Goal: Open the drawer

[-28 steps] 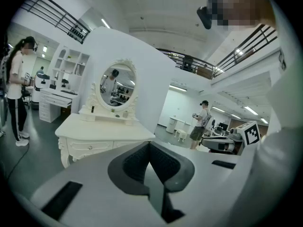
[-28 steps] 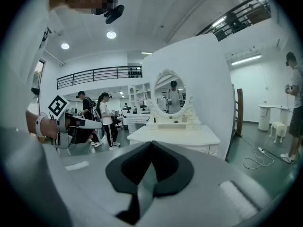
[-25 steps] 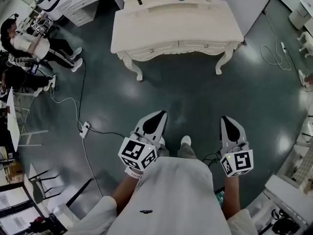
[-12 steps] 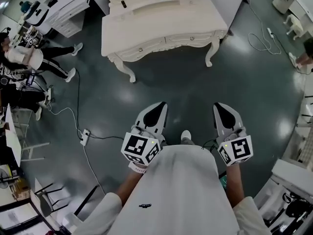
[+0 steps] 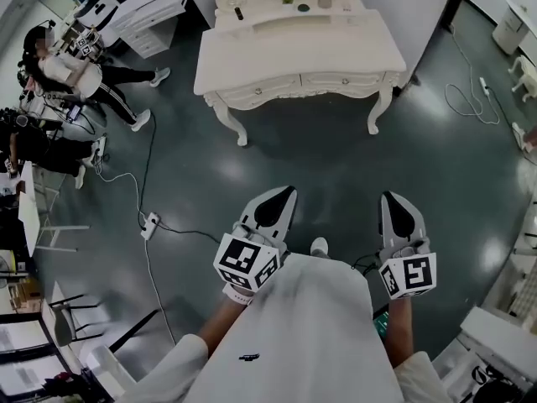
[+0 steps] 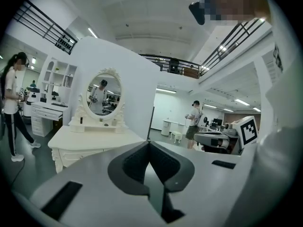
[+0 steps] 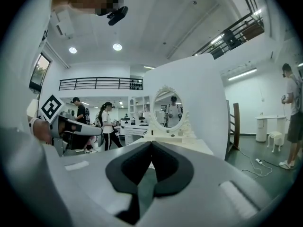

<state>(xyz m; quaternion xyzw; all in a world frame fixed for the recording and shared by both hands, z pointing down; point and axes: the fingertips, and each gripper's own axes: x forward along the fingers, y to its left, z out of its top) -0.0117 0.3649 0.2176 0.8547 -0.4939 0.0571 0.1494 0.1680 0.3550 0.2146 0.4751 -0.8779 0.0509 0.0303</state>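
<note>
A white dressing table with an oval mirror stands at the far side of the dark floor. Two drawers run side by side along its front, the left drawer and the right drawer, each with a small knob, both closed. My left gripper and right gripper are held out in front of my body, well short of the table, pointing toward it. Both are shut, tips together, with nothing between them, as the left gripper and the right gripper show in their own views.
A power strip and its cable lie on the floor to the left. People sit at the far left near white cabinets. Another cable loops at the right. A white partition stands behind the table.
Both grippers have been carried a little forward and up, still shut. The head view swung left, then back right, with the table still a stretch of floor away.
</note>
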